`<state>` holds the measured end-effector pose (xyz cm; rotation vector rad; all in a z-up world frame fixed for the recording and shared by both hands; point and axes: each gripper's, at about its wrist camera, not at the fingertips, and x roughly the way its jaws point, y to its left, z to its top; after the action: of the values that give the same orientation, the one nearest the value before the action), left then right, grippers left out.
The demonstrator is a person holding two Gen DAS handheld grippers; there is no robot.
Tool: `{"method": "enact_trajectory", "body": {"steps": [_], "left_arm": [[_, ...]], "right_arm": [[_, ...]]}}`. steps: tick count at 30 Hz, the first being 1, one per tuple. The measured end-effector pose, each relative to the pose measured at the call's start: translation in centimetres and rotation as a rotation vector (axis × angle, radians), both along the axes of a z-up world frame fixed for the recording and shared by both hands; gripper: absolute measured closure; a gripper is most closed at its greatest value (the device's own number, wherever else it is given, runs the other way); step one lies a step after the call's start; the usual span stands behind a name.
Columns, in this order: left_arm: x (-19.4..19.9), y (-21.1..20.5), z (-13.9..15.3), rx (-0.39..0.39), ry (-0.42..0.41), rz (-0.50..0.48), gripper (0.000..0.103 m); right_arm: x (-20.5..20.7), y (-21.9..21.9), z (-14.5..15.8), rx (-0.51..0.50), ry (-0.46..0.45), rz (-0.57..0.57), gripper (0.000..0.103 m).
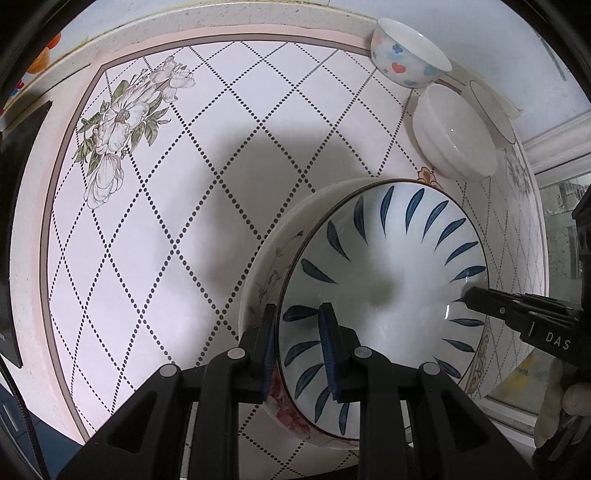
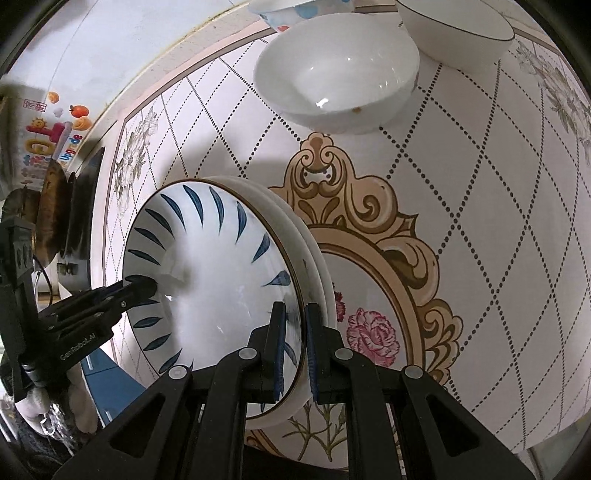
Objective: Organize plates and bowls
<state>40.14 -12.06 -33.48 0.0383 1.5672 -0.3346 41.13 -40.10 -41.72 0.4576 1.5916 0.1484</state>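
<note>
1. Left gripper (image 1: 297, 349): nearest the left wrist camera. Jaws clamped across the near rim of the plate stack, one finger outside the rim, one inside on the painted face.
2. Right gripper (image 2: 294, 350): nearest the right wrist camera. Jaws clamped on the opposite rim of the same stack, one finger inside the top plate, one outside.
3. Blue-leaf plate (image 1: 384, 306): white, dark rim line, blue leaf strokes radiating round the well. Top of the stack, held between both grippers above or on the worktop; which, cannot be told.
4. Floral plates (image 1: 273, 266): white, pink rose and twig print, directly beneath the blue-leaf plate, rims nested. Count unclear.
5. Key relation: the stack lies straight ahead of both grippers, gripped at opposite edges, so the line through the two grips crosses the plate's middle. Neither hand is nearer; judged a shared carry that needs both kept level.
6. Plain white bowl (image 2: 338, 83): upright on the worktop (image 1: 229, 122), well beyond the stack.
7. Heart-print bowl (image 1: 406, 55): behind the white bowl, near the wall.
8. Dark-rimmed white bowl (image 2: 454, 33): just beside the plain bowl.
9. Writing: "GenRobot.AI" on the left gripper body; "DAS" partly readable on the right gripper.
</note>
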Motion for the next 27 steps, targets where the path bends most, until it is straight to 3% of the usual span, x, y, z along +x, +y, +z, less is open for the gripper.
{"method": "enact_trajectory", "body": {"steps": [19,27], "left_arm": [[0.5,0.5,-0.6,0.006,0.032,0.066,0.083],[-1.8,0.6,3.6,0.042,-0.064,0.097,0.082]], "right_arm": [[0.2,0.3,0.1,0.012,0.010,0.029,0.088],[-0.7,0.3,2.7,-0.021,-0.046,0.053,0.088]]}}
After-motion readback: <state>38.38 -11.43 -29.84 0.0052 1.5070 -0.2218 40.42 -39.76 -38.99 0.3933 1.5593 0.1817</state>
